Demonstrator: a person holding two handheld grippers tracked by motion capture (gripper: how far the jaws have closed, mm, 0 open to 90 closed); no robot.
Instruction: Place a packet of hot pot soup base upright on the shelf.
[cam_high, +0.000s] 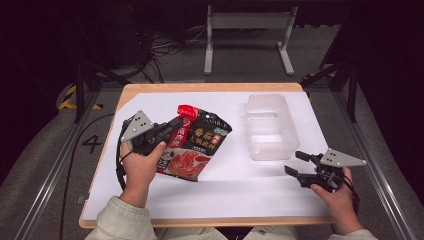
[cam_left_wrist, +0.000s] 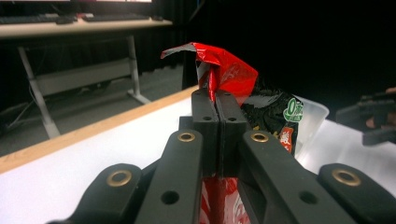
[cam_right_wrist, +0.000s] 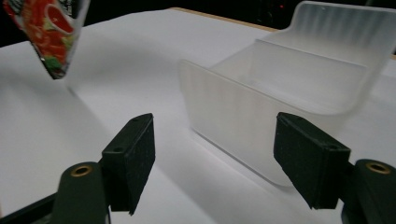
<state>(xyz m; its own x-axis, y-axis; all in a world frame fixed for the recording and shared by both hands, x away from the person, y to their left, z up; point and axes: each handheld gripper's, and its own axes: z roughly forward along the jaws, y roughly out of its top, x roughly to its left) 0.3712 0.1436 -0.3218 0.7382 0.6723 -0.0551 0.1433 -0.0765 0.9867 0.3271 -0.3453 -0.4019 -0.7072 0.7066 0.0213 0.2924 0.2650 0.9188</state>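
Note:
A black and red food pouch (cam_high: 197, 141) hangs above the white table cover at centre left, its lower corner off the surface. My left gripper (cam_high: 171, 134) is shut on the pouch's left edge; in the left gripper view the jaws pinch the red foil (cam_left_wrist: 224, 70) tight between them. A clear plastic bin (cam_high: 270, 126) stands empty at the right of centre. My right gripper (cam_high: 295, 163) hovers open near the table's front right, jaws pointing at the bin's near end. In the right gripper view the bin (cam_right_wrist: 299, 88) sits just beyond the spread pads (cam_right_wrist: 133, 158), and the pouch's corner (cam_right_wrist: 51, 32) hangs at top left.
The white cover (cam_high: 230, 185) lies over a wooden table whose edge (cam_high: 210, 87) shows at the back. A grey desk frame (cam_high: 247, 35) and cables stand on the floor beyond the table. Metal rails run along both sides.

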